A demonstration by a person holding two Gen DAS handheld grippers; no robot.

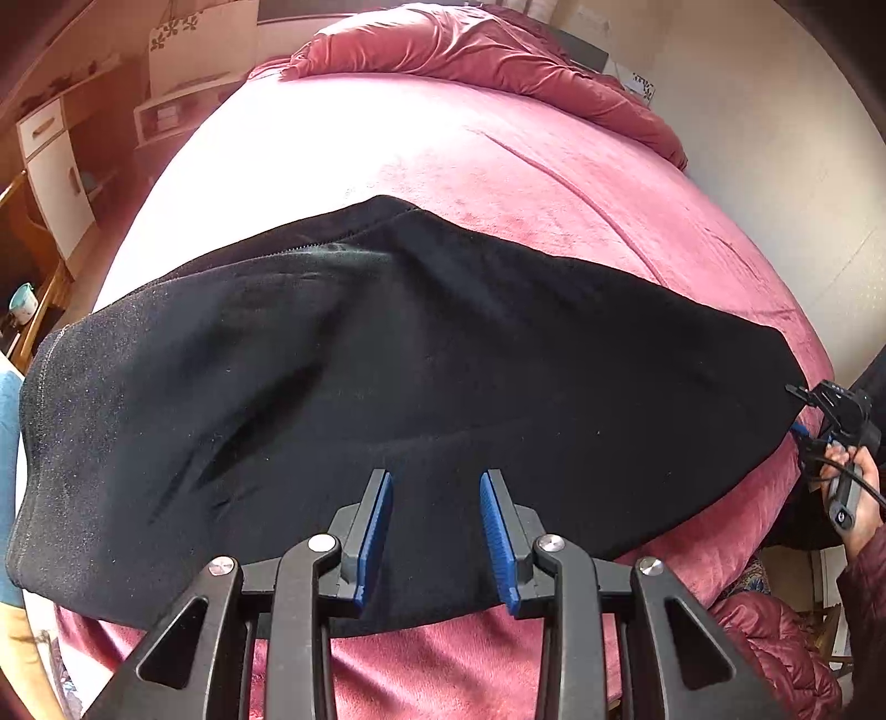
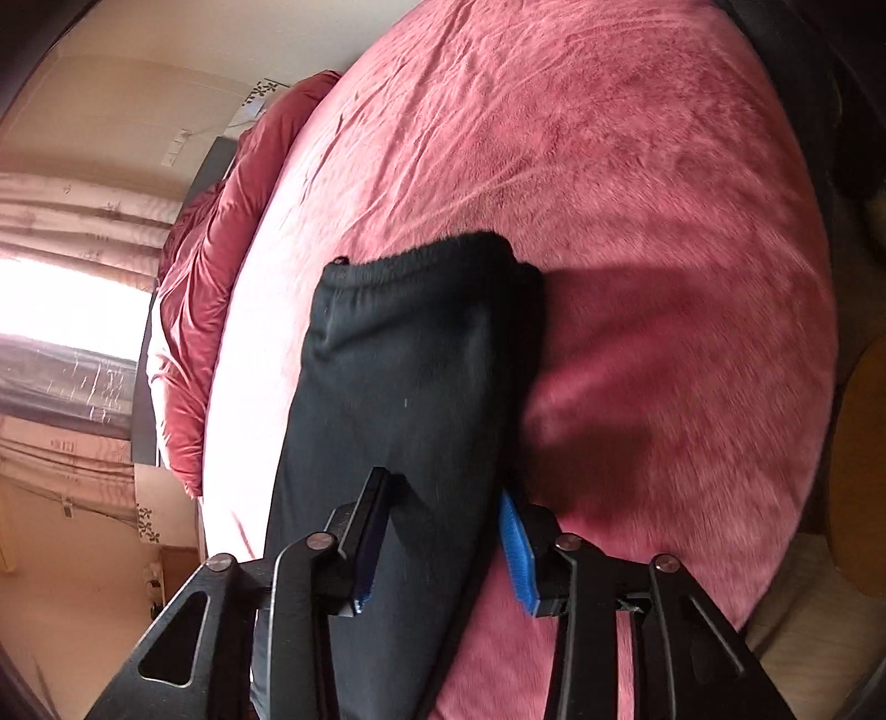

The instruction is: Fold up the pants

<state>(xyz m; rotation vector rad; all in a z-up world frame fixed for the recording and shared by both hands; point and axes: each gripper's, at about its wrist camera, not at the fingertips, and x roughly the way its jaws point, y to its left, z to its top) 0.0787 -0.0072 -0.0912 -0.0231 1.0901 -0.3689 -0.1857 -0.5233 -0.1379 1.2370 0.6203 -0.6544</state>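
Black pants [image 1: 387,360] lie lengthwise across the pink bed [image 1: 443,149], with the wide waistband end at the left. My left gripper [image 1: 436,487] hovers over their near edge. It is open, and the cloth behind its blue pads [image 1: 379,526] lies flat. At the far right a hand [image 1: 855,498] holds my right gripper [image 1: 800,412] at the pants' narrow tip. In the right wrist view a black pant leg [image 2: 410,387] fills the gap of my right gripper [image 2: 443,509]. The gripper is shut on it. The ribbed cuff [image 2: 437,257] sticks out ahead and casts a shadow on the bed [image 2: 637,194].
A bunched red duvet [image 1: 487,50] lies at the head of the bed, also seen at the left as the duvet [image 2: 205,277]. White and wooden furniture [image 1: 55,166] stands left of the bed. A red puffy sleeve [image 1: 786,637] is at the lower right. A bright window [image 2: 66,299] is at the left.
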